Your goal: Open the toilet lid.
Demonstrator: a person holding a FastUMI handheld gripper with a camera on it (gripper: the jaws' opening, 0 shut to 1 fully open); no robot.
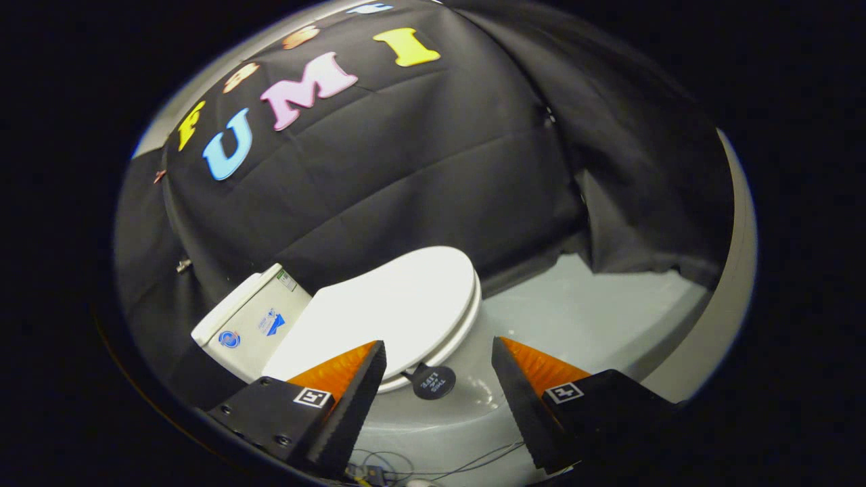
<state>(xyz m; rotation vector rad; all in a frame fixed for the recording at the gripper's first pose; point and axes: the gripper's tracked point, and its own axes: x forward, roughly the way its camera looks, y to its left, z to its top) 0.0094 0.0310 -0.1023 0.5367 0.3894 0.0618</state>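
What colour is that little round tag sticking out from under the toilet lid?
Black, seen in the gripper view: the round lift tab lies between the open tool's fingers.

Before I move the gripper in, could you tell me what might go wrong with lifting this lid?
The gripper is open, and the black pull tab lies just ahead between its fingers; a shallow grab on so small a tab might slip. The toilet lid is closed flat, so fingers driven past the tab could jam against the bowl.

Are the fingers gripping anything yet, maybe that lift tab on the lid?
Nothing is held. The gripper is open, and the black tab on the closed toilet lid sits between its fingers, untouched.
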